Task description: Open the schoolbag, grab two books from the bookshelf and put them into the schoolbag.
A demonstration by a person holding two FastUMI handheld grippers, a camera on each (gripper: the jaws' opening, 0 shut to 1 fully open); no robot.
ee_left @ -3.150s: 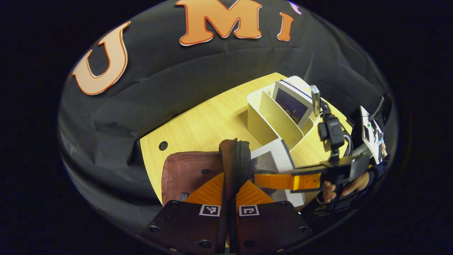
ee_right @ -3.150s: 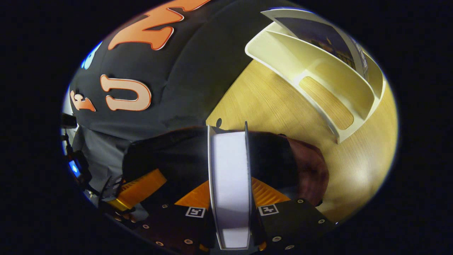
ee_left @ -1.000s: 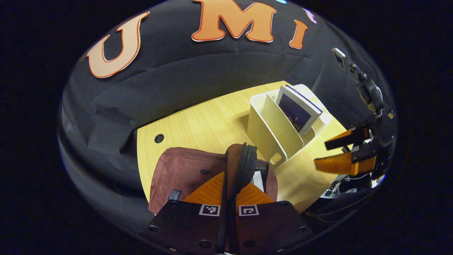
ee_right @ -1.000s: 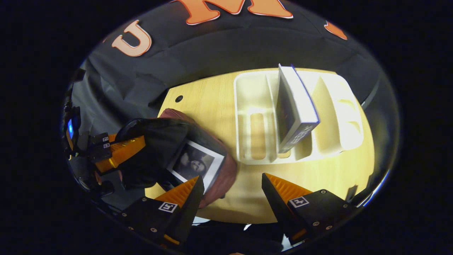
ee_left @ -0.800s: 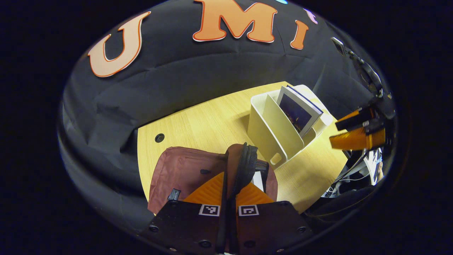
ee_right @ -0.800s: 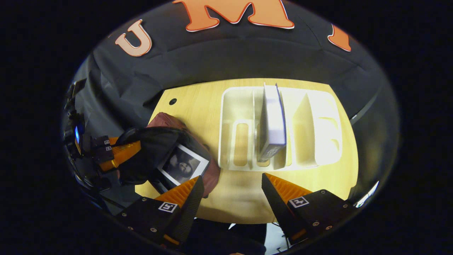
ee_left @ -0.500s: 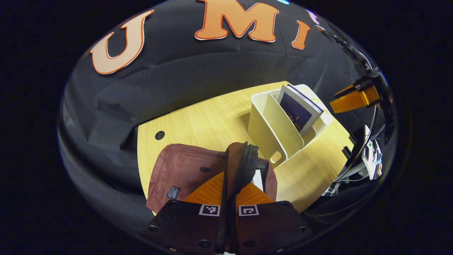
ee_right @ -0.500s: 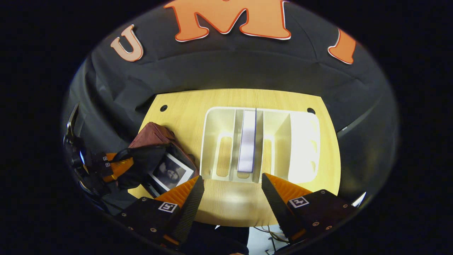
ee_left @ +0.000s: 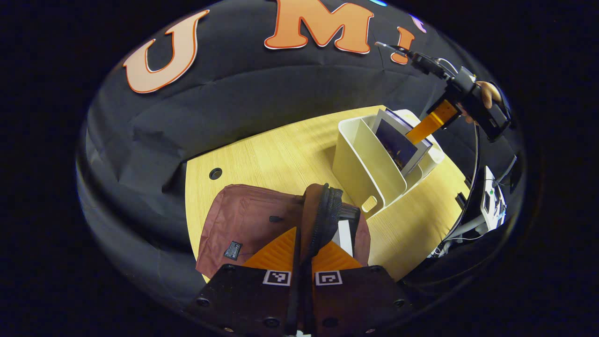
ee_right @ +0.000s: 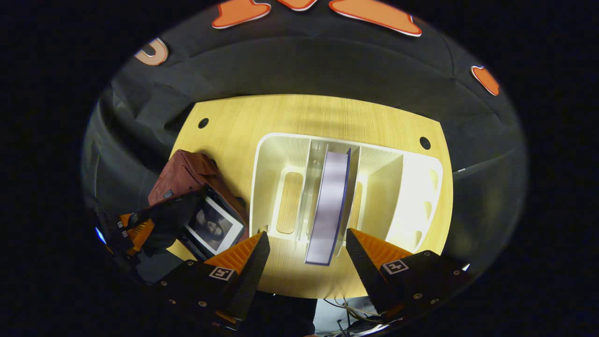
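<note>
Above the slotted white bookshelf point(ee_right: 346, 187), right gripper point(ee_right: 306, 245) gapes around a thin book point(ee_right: 330, 206); left gripper point(ee_left: 302, 243) pinches the schoolbag point(ee_left: 248, 220) rim.

Right tool point(ee_right: 304, 252) spread wide, fingers either side of upright book point(ee_right: 330, 206) in white bookshelf point(ee_right: 421, 196) middle slot; open schoolbag point(ee_right: 187, 173) left on table point(ee_right: 281, 117), another book point(ee_right: 215, 229) inside.

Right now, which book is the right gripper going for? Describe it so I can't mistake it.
On the wooden table stands a cream bookshelf with dividers. The book stands on edge in its middle slot, white pages up, dark-blue cover; the other book, with a black-and-white portrait, sits in the schoolbag.
</note>
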